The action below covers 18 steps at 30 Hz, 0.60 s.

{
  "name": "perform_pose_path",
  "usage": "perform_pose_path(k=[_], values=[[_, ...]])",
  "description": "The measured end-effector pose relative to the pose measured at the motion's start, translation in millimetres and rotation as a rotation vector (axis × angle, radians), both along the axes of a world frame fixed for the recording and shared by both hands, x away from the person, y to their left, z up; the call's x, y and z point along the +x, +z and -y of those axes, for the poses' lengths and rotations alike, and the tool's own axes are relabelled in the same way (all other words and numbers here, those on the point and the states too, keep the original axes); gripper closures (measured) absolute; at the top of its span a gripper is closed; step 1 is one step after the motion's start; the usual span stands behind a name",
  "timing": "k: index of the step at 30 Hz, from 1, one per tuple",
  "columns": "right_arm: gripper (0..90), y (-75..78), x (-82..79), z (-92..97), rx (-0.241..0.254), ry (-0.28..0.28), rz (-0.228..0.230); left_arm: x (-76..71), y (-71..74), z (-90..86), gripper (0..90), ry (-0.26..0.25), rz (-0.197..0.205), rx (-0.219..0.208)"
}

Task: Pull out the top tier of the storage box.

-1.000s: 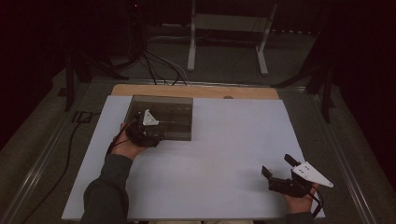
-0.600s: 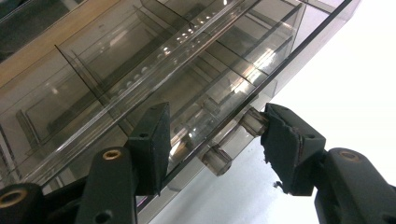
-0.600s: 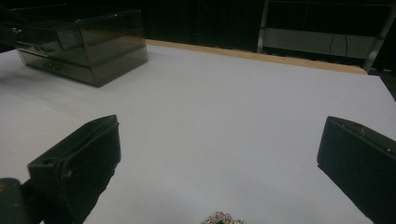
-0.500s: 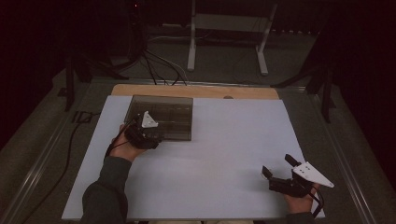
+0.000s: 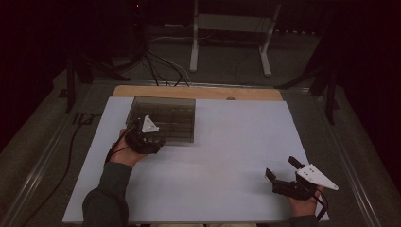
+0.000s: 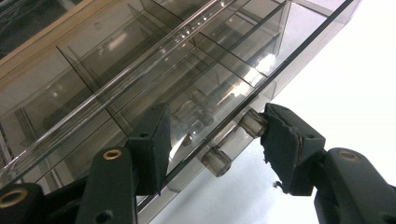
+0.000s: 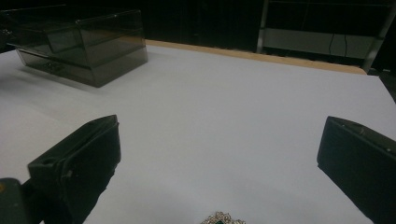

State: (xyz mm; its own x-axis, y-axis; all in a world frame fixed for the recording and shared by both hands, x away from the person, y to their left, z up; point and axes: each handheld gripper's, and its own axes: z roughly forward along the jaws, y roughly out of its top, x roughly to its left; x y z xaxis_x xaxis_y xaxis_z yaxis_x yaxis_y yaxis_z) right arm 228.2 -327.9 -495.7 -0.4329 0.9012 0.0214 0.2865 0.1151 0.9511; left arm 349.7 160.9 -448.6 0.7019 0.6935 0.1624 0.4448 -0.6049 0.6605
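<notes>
Smoked acrylic box (image 6: 196, 84), upper left of frame, has its drawer handle (image 6: 236, 142) between the left gripper's (image 6: 212, 140) half-parted jaws, unclamped; a pull now could slip off.

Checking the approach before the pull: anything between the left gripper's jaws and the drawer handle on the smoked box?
Nothing visible. In the left gripper view the left gripper has its jaws to either side of the clear handle at the front of the smoked box; one jaw looks to touch one handle end, the other stands apart.

dark room, white stand (image 5: 230, 28) behind (cables (image 5: 158, 66) on floor).
</notes>
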Motion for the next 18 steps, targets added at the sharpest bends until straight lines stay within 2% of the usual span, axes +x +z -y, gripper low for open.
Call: perform_pose_path(k=[18], values=[[0.0,-0.1,0.0,-0.6,0.0,0.001,-0.001,-14.5,-0.9,-1.5,45.2,-0.004,0.02,-0.007]])
